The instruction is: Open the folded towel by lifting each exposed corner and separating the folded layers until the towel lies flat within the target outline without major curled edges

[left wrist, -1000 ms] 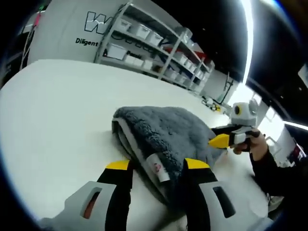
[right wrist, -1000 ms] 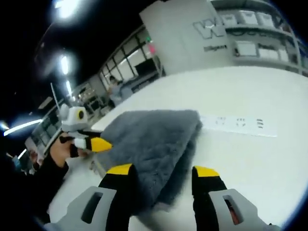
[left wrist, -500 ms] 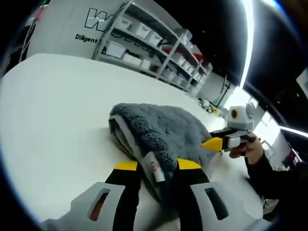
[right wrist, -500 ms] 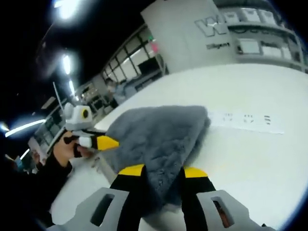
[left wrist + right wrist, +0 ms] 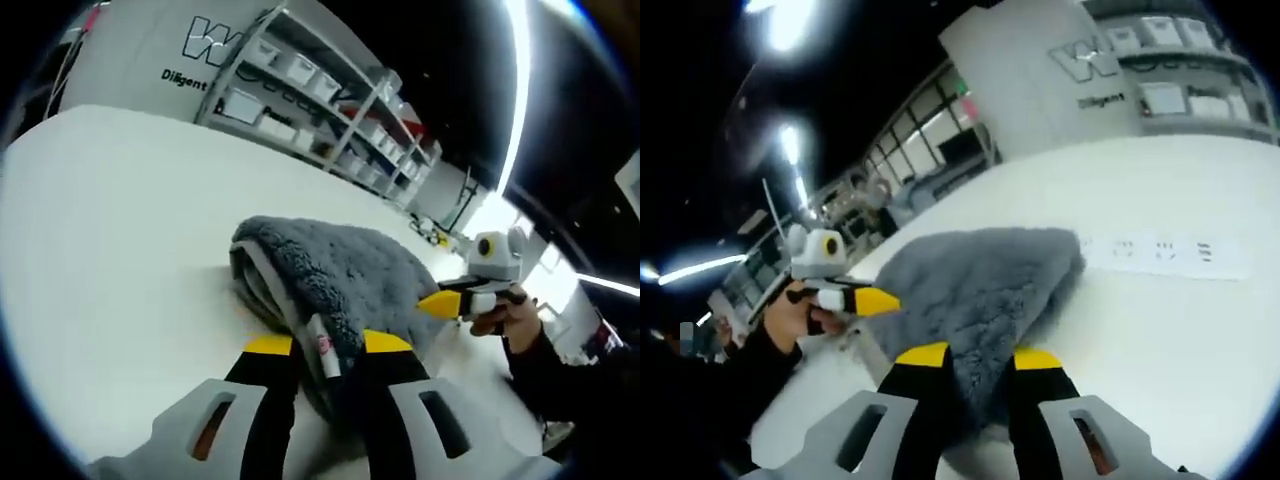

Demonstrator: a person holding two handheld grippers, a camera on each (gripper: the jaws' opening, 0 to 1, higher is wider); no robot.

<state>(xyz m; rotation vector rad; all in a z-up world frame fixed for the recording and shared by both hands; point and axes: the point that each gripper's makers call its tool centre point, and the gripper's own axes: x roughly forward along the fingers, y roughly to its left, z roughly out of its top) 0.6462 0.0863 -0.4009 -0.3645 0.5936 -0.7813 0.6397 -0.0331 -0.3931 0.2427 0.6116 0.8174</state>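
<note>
A folded grey fluffy towel [image 5: 340, 275] lies on the white table [image 5: 110, 220]. My left gripper [image 5: 327, 346] is shut on the towel's near corner, where a small white care tag [image 5: 322, 345] sticks out between the jaws. In the right gripper view the same towel [image 5: 975, 285] spreads ahead, and my right gripper [image 5: 980, 357] is shut on its near edge. The right gripper [image 5: 455, 301] also shows at the towel's far side in the left gripper view, held by a hand. The left gripper [image 5: 855, 300] shows at the towel's left in the right gripper view.
Shelving with white bins [image 5: 310, 90] stands beyond the table's far edge. A white strip with dark marks [image 5: 1165, 255] lies on the table to the right of the towel. A person's dark sleeve [image 5: 560, 370] reaches in from the right. Bare tabletop surrounds the towel.
Both grippers went from open around the towel's edges to shut on them. The towel's near corners are now pinched and slightly lifted.
</note>
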